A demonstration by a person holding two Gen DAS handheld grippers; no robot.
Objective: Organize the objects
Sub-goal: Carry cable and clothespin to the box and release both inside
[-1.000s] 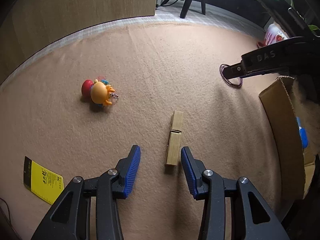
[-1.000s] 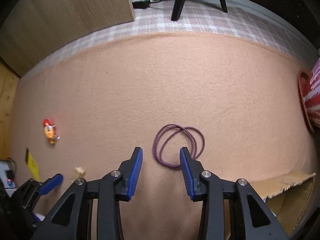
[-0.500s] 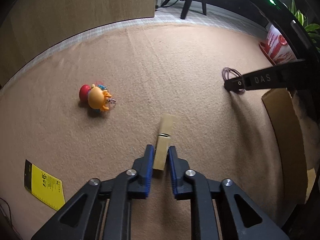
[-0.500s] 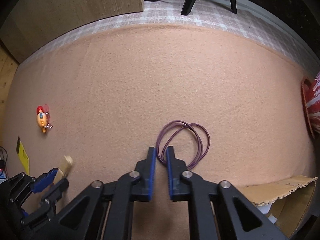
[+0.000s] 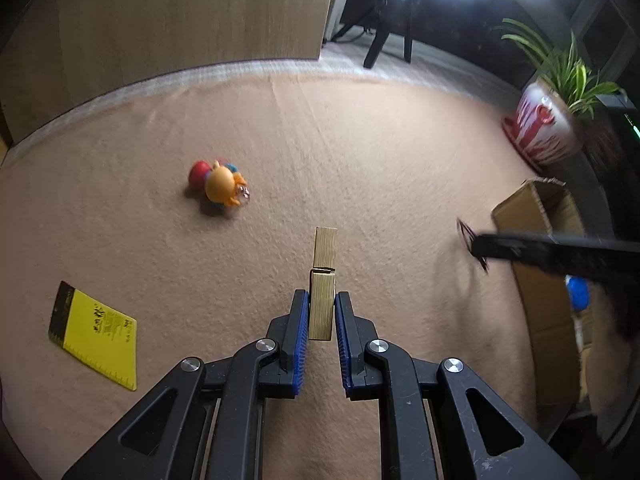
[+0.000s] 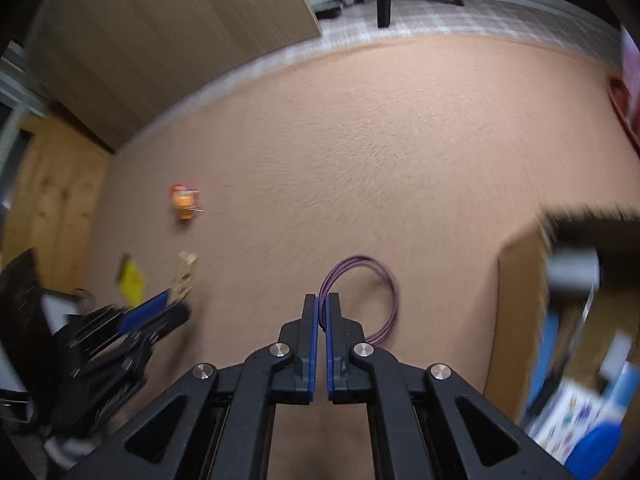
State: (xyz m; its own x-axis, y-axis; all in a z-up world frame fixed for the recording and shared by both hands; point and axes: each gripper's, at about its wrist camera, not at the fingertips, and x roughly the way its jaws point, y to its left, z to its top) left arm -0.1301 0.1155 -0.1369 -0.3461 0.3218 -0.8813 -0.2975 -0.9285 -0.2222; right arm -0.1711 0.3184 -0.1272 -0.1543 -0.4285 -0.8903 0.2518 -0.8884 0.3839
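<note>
My left gripper point(image 5: 322, 304) is shut on a wooden clothespin point(image 5: 323, 280) and holds it above the tan carpet; the pin sticks out forward past the fingertips. It also shows in the right wrist view point(image 6: 185, 276). My right gripper point(image 6: 321, 304) is shut on a purple cord loop point(image 6: 384, 292), which hangs out to the right of the blue pads. In the left wrist view the right gripper's finger point(image 5: 556, 254) reaches in from the right, beside an open cardboard box point(image 5: 540, 264).
An orange and red toy figure point(image 5: 219, 189) lies on the carpet at left. A yellow card point(image 5: 94, 338) lies near the left edge. A red and white plant pot point(image 5: 540, 128) stands far right. A wooden panel point(image 5: 180, 20) stands behind. The box point(image 6: 520, 312) holds blue items.
Both grippers closed, the left on the clothespin, the right on the purple cord. Both have lifted off the carpet, and the right one has swung toward the box.
</note>
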